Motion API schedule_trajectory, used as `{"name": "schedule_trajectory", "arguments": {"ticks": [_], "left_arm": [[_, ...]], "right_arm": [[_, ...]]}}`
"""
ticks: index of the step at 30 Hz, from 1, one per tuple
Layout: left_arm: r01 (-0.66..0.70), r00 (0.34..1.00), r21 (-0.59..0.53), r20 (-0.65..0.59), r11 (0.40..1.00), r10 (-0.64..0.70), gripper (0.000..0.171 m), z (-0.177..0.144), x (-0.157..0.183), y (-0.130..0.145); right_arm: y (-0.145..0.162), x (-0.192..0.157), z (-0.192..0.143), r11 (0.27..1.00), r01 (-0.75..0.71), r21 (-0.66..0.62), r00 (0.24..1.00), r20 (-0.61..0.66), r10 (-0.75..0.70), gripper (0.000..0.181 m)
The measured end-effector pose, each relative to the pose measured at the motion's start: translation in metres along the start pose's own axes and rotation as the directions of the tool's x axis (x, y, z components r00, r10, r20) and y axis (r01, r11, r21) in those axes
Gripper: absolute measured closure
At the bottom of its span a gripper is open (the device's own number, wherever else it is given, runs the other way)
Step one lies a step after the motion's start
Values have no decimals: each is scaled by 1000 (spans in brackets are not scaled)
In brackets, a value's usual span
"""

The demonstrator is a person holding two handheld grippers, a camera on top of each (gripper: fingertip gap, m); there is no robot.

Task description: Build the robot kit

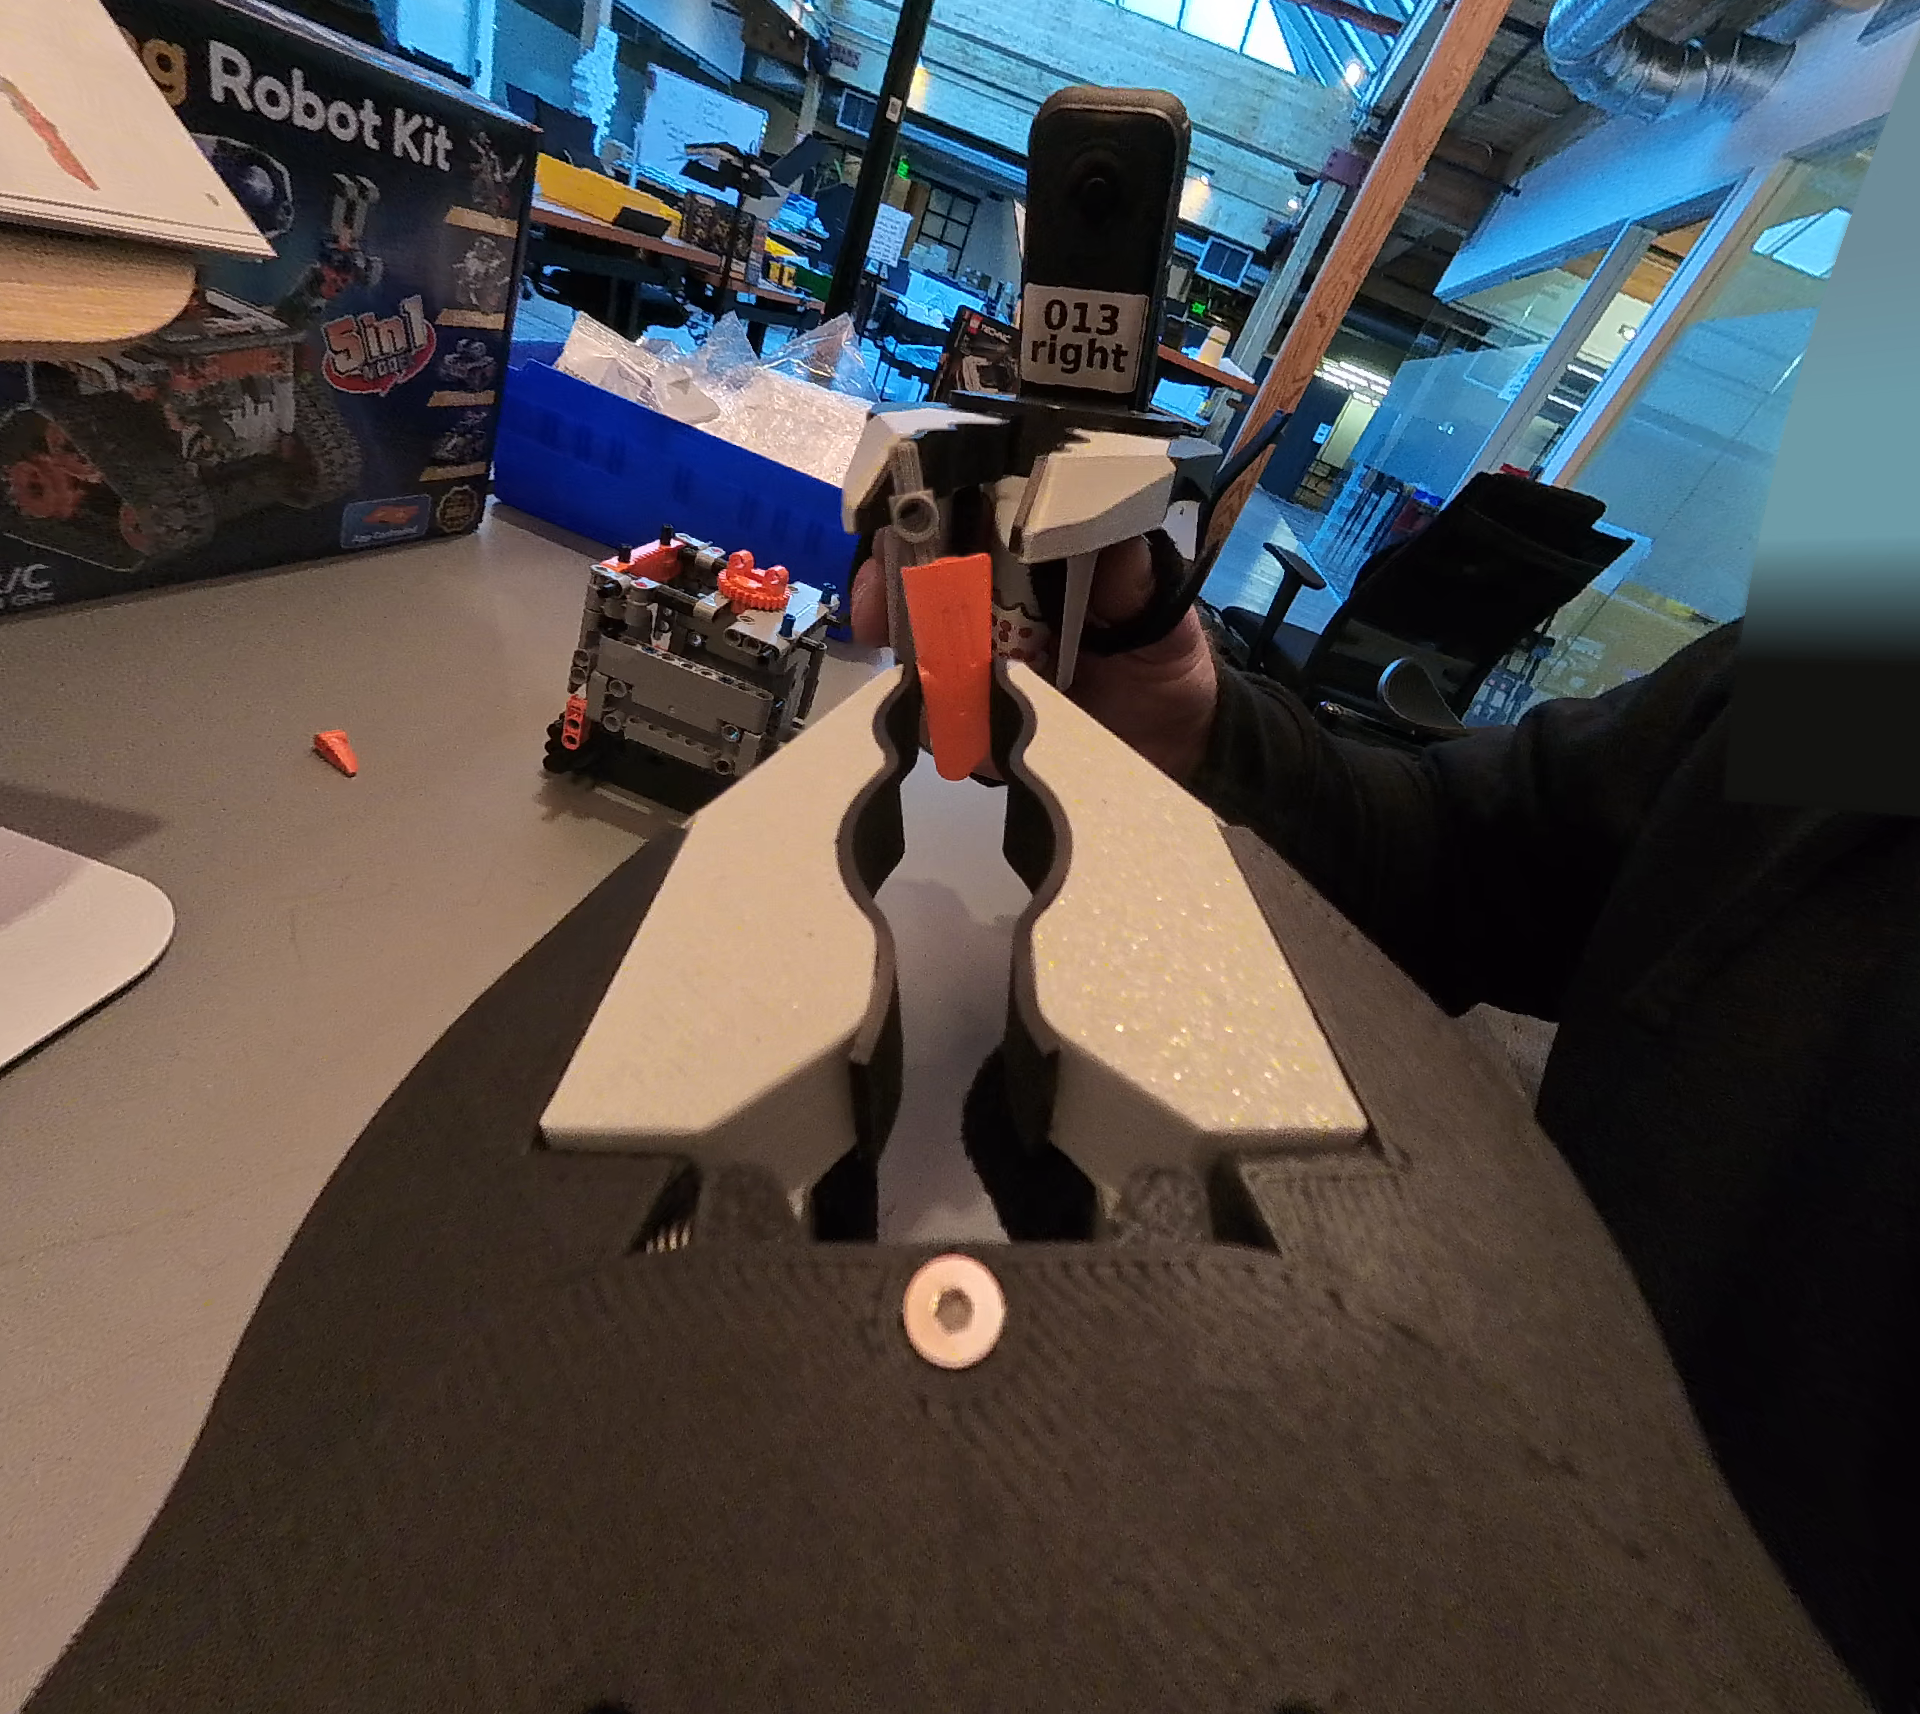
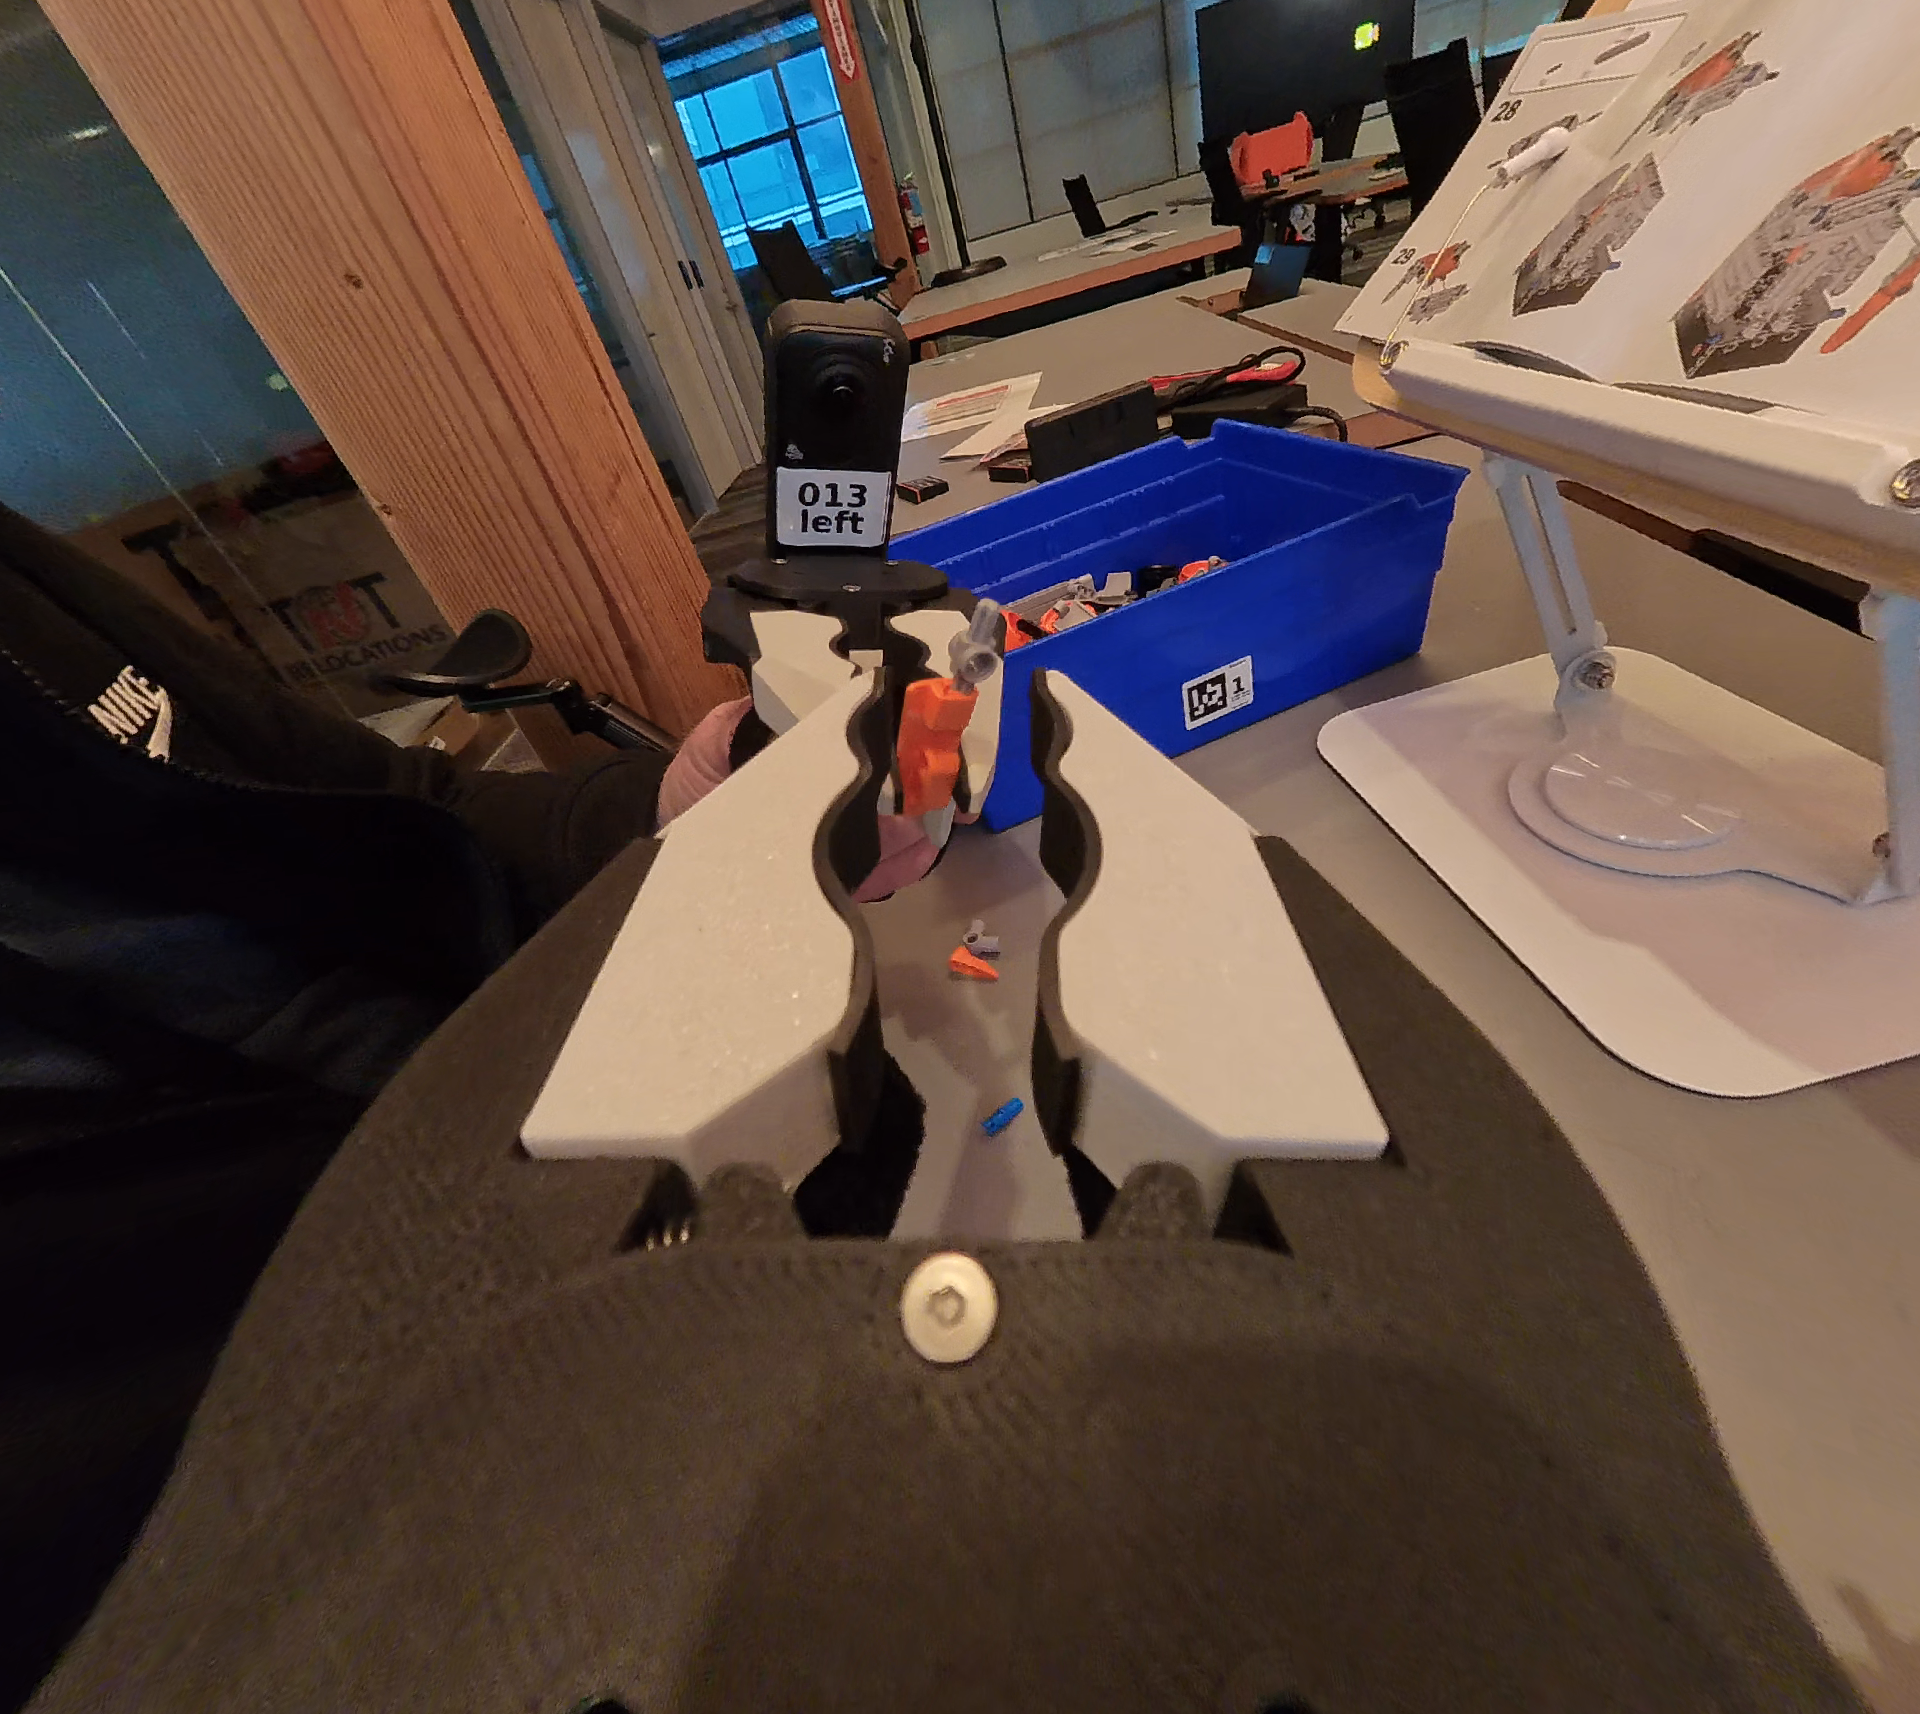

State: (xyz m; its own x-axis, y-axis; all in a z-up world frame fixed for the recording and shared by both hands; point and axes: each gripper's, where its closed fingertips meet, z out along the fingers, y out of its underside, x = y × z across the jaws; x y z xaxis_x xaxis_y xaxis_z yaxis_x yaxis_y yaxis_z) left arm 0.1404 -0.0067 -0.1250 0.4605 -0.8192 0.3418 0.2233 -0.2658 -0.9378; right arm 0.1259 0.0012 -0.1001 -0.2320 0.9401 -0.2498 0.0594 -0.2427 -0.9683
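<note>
My left gripper (image 1: 956,682) is shut on an orange wedge-shaped brick piece (image 1: 954,667) with a grey connector (image 1: 914,513) on its top end, and holds it upright above the table. My right gripper (image 2: 953,690) faces it, open, with its fingertips on either side of the orange piece (image 2: 928,750) and not touching it. The right gripper also shows in the left wrist view (image 1: 982,511), held by a hand. The left gripper shows in the right wrist view (image 2: 914,729). The grey connector (image 2: 977,638) sticks up above the orange piece.
A grey and orange brick assembly (image 1: 696,656) stands on the grey table with a loose orange piece (image 1: 338,752) to its left. A blue bin (image 2: 1278,625) of parts, a dark kit box (image 1: 260,314) and a white booklet stand (image 2: 1558,843) surround it. Small loose orange (image 2: 974,966), grey (image 2: 982,940) and blue (image 2: 1001,1117) pieces lie below the grippers. Left and right tips are no more than a few centimetres apart.
</note>
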Motion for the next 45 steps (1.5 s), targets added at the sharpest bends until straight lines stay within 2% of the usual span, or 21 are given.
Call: {"name": "schedule_trajectory", "arguments": {"ticks": [12,17,21,27,31,35,45], "left_arm": [[-31,999,-34,14,999,31,160,3,1,5],[-151,975,-89,149,985,163,161,2,-11,8],[-303,885,-220,295,927,360,161,1,-24,13],[-425,712,-403,404,810,575,161,-2,-38,18],[-448,649,-461,421,766,633,161,-3,-41,20],[-466,604,-502,421,729,677,161,-3,-42,21],[-499,476,-596,418,629,774,161,-8,-45,20]], "right_arm": [[1,-3,1,999,-39,3,999,37,39,166],[1,1,-1,998,-59,4,998,23,59,164],[4,7,-2,997,-72,-14,997,-12,72,164],[11,17,-3,990,-136,-34,990,-42,134,165],[18,21,-1,984,-163,-67,986,-59,159,165],[22,24,1,986,-146,-83,986,-92,138,175],[24,26,0,983,-154,-99,983,-114,143,177]]}}
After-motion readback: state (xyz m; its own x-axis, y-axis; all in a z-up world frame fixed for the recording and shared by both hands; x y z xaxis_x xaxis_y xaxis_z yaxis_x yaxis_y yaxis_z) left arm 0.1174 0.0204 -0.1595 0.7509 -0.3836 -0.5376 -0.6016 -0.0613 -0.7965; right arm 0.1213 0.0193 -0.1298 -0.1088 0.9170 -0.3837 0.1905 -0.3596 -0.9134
